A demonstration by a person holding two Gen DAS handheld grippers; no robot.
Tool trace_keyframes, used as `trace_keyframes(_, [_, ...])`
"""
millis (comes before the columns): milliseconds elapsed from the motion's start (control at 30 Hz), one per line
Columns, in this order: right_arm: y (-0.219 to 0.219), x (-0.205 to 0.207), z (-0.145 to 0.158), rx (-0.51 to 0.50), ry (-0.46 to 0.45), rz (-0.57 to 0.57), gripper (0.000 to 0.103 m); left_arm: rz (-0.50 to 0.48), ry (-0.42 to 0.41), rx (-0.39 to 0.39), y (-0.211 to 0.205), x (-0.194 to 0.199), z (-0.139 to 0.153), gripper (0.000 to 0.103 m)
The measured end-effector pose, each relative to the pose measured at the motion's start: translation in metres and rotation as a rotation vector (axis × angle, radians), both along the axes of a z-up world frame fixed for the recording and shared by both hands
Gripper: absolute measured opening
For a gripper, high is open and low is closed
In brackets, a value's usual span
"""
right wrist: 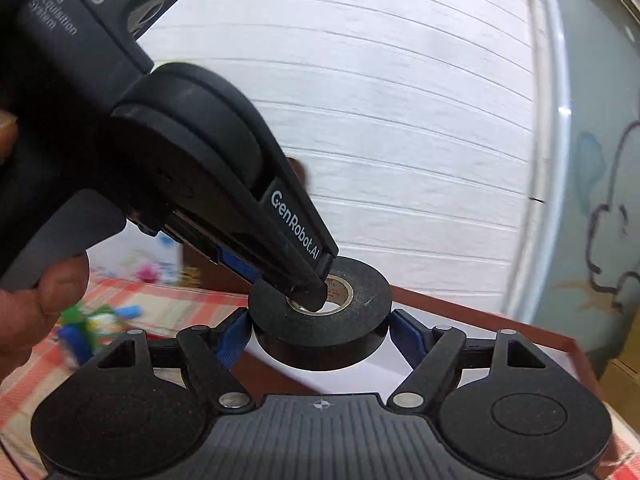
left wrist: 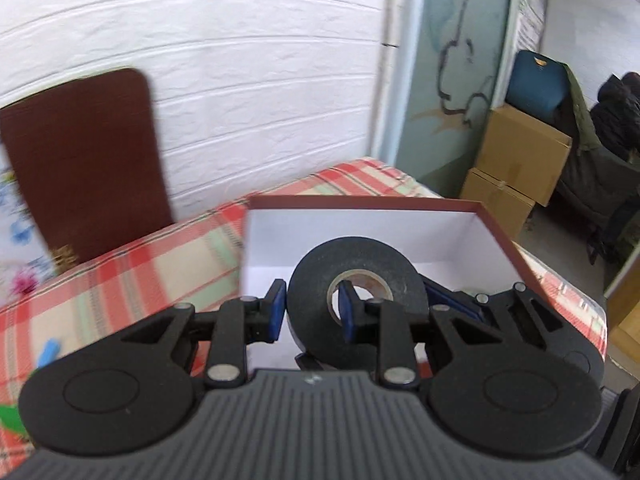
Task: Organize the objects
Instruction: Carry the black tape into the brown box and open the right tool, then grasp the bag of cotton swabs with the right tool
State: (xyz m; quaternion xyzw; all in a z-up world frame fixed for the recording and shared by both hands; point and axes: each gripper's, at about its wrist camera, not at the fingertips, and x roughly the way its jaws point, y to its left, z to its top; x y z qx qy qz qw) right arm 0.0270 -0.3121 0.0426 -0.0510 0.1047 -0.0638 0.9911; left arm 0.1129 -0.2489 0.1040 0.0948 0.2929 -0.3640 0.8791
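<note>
A black roll of tape (left wrist: 352,280) (right wrist: 320,316) hangs over an open box with a dark red rim and white inside (left wrist: 500,236) (right wrist: 480,316). My left gripper (left wrist: 312,312) is shut on the roll's ring, one finger outside and one through its core. In the right wrist view the left gripper (right wrist: 308,300) comes in from the upper left. My right gripper (right wrist: 320,336) is spread wide around the roll's outer edge, with its blue pads (right wrist: 230,340) close to the sides; I cannot tell if they touch.
The box stands on a red and green checked cloth (left wrist: 120,280) against a white brick-pattern wall. A dark brown board (left wrist: 84,160) leans at the left. Small colourful objects (right wrist: 92,324) lie at the left. Cardboard boxes (left wrist: 516,160) stand at the right beyond the table.
</note>
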Motion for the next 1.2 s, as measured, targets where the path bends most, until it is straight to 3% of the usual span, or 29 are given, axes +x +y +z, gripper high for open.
trace_keyframes(267, [-0.054,0.016,-0.021,0.061,0.069,-0.093,0.077,-0.068,0.052,0.055,-0.056,0.011,-0.025,0.03])
trace_keyframes(333, [-0.059,0.016,-0.022,0.083,0.054,-0.101,0.085,-0.064,0.048,0.07,-0.06,0.011,-0.03,0.03])
trace_keyframes(533, [-0.054,0.015,-0.024,0.083,0.036,-0.117,0.085,-0.036,0.05,0.058,-0.041,0.011,-0.025,0.03])
trace_keyframes(867, [-0.018,-0.018,-0.01,0.085,-0.06,-0.044,0.085,0.098,0.024,-0.063,0.059,-0.006,-0.002,0.031])
trace_keyframes(1100, [0.043,-0.014,-0.011,0.088,-0.005,0.145,0.084,0.3,0.066,-0.059,0.165,-0.004,-0.016,0.031])
trace_keyframes(1200, [0.073,-0.008,-0.019,0.076,0.055,0.224,0.077,0.381,0.099,-0.056,0.208,-0.001,-0.031,0.031])
